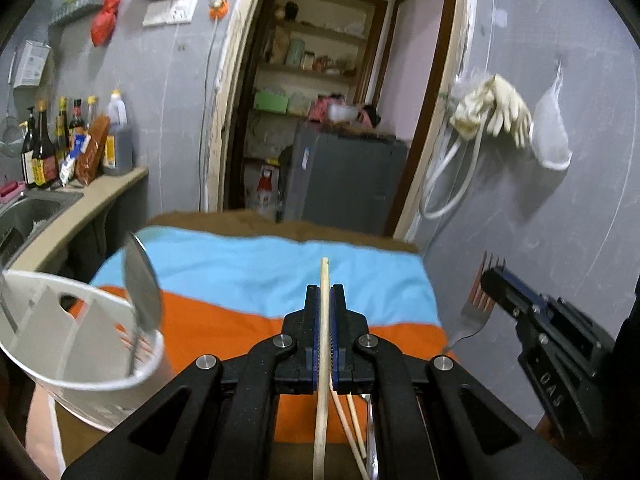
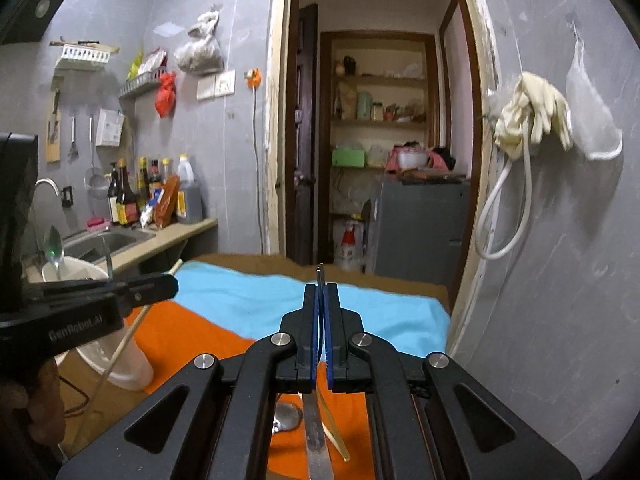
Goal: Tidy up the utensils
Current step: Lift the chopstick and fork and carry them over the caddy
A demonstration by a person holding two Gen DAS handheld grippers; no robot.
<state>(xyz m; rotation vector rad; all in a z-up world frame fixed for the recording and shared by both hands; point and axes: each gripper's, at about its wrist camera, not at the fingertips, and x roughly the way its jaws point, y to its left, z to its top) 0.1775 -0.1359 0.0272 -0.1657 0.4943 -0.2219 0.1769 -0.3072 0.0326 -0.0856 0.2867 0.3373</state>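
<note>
My left gripper (image 1: pixel 325 289) is shut on a wooden chopstick (image 1: pixel 324 344) whose tip pokes out past the jaws. It hangs above a blue and orange cloth (image 1: pixel 256 264). A white utensil holder (image 1: pixel 80 364) stands at the left with a spoon (image 1: pixel 141 292) upright in it. My right gripper (image 2: pixel 320 286) is shut on a steel fork (image 2: pixel 316 436), with the tines forward and the handle trailing below. In the left wrist view the right gripper (image 1: pixel 493 280) and the fork (image 1: pixel 472 318) are at the right. In the right wrist view the left gripper (image 2: pixel 170 283), its chopstick (image 2: pixel 132 330) and the holder (image 2: pixel 88 272) are at the left.
More chopsticks (image 1: pixel 352 432) and a spoon (image 2: pixel 286 416) lie on the orange cloth under the grippers. A counter (image 2: pixel 168 236) with a sink (image 2: pixel 108 240) and bottles (image 2: pixel 128 200) runs along the left. A doorway and a grey fridge (image 2: pixel 420 228) are ahead. Gloves (image 2: pixel 532 116) hang on the right wall.
</note>
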